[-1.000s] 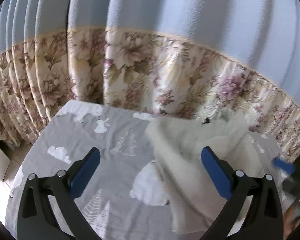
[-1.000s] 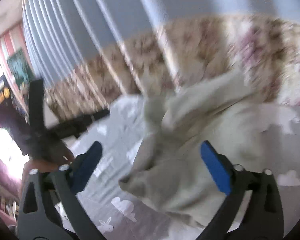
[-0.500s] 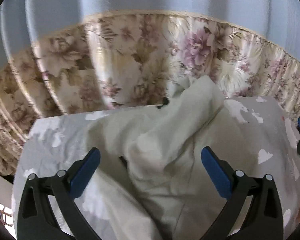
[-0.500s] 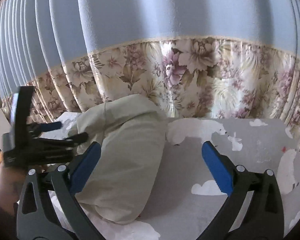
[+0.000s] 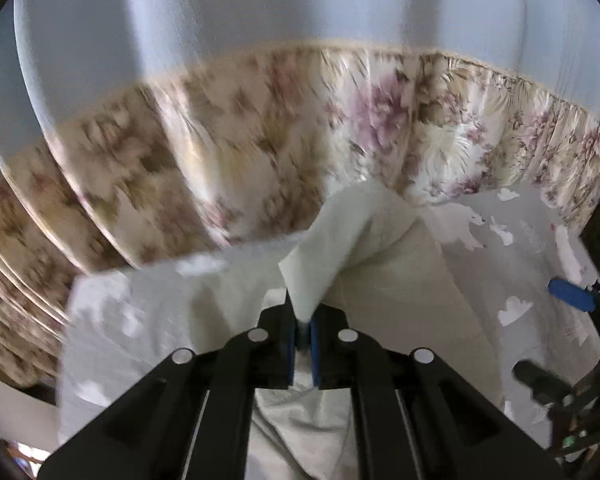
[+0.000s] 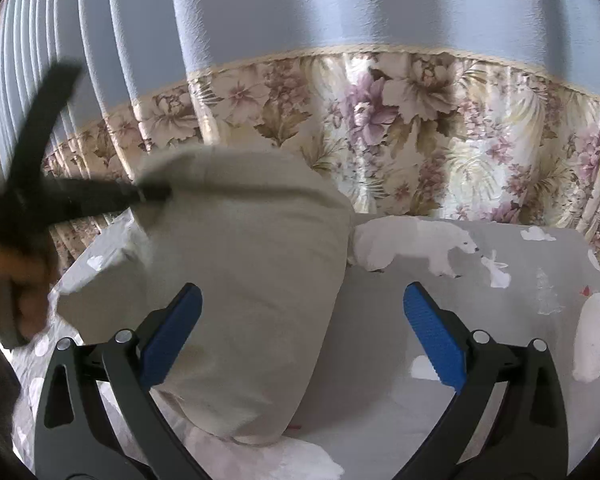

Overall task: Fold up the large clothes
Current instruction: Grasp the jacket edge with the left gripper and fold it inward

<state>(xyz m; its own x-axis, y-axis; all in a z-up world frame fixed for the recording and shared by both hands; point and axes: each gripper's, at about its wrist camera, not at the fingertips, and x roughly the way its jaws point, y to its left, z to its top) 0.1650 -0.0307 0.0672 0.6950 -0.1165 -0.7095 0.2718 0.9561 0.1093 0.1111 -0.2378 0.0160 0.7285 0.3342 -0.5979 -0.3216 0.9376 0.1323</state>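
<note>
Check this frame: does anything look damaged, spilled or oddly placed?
Nothing stands out. The cream garment is bunched, not flat, on the grey printed sheet, pinched at one edge by the left gripper; the right gripper is open.

Garment (image 6: 252, 280) on bedsheet (image 6: 500, 320); curtain (image 6: 420, 128) behind bed.

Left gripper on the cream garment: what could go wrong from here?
The left gripper pinches only a thin edge of the cream garment, so the fabric may slip free. The right gripper is open and holds nothing, so most of the cloth sags on the grey printed sheet and could bunch.
</note>
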